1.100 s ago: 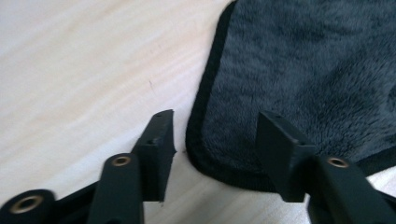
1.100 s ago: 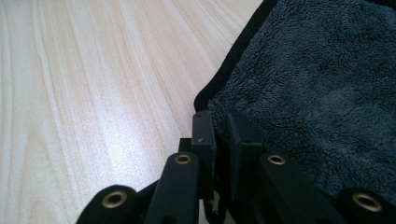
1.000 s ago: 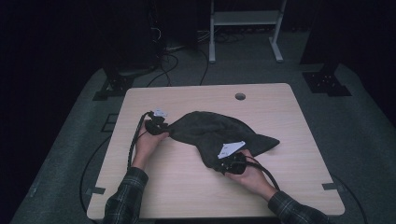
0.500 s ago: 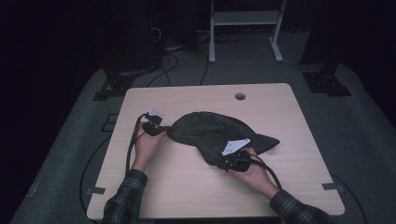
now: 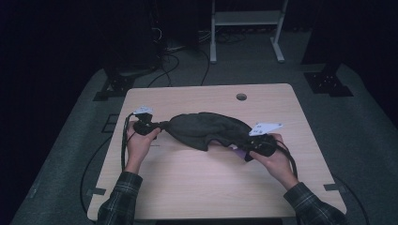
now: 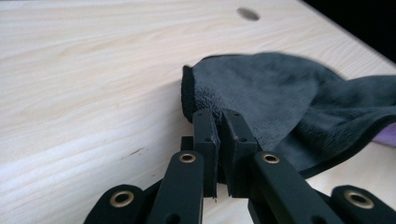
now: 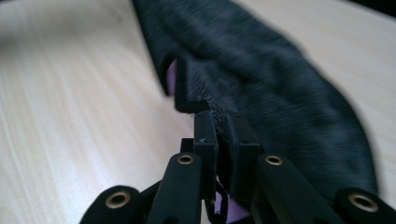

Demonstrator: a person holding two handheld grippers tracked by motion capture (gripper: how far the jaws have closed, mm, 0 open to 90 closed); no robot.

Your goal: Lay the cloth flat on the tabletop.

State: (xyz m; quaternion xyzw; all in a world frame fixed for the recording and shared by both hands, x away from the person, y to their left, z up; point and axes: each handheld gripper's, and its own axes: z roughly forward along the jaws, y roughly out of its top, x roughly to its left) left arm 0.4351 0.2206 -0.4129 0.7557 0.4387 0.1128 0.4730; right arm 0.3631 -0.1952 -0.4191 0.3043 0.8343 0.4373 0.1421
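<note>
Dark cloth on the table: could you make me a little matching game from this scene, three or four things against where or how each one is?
Things:
1. dark cloth
2. left gripper
3. right gripper
4. round hole

States:
A. in the tabletop, beyond the cloth
B. clamped on the cloth's left end
C. stretched between the two grippers
D. clamped on the cloth's right end

Pairs: 1-C, 2-B, 3-D, 4-A

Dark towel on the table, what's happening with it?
A person holds a dark grey towel stretched between two hand-held grippers over a wooden table. The left gripper is shut on one corner, the right gripper on the opposite one. The towel's middle sags toward the tabletop; a purple underside peeks out near the right gripper.
</note>
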